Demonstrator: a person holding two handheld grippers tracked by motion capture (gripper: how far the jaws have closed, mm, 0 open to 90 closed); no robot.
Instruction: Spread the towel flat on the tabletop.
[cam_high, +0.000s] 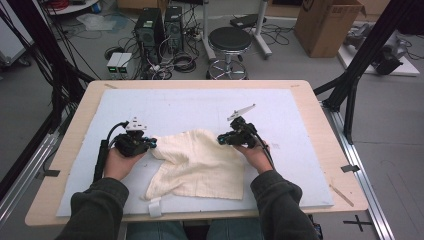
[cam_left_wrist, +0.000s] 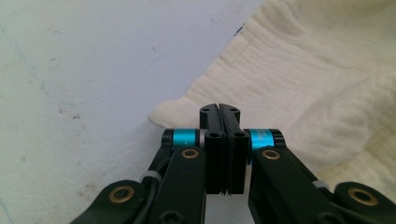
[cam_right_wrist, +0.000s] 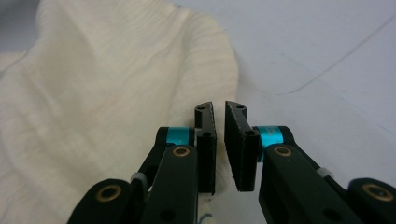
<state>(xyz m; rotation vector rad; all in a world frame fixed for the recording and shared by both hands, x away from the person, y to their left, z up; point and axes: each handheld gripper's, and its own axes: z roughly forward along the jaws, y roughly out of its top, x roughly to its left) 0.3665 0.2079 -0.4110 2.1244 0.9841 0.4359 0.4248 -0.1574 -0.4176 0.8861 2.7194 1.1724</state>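
High view: cream cloth (cam_high: 197, 162) crumpled mid-desk on white mat (cam_high: 300, 125), left hand-held gripper (cam_high: 150, 144) and right hand-held gripper (cam_high: 223, 139) at its upper corners. Left gripper view: jaws clenched at cloth corner (cam_left_wrist: 175, 112); pinch possibly empty. Right gripper view: jaws almost shut, narrow gap, cloth edge (cam_right_wrist: 219, 70) beside them; likely miss. Nothing obstructing.

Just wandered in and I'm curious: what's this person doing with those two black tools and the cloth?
A person at the table is working a cream cloth with a hand-held gripper in each hand. The left gripper sits at the cloth's left edge, jaws shut; whether cloth is pinched between them is hard to tell. The right gripper is at the right edge, with a narrow gap between its jaws and nothing clamped yet.
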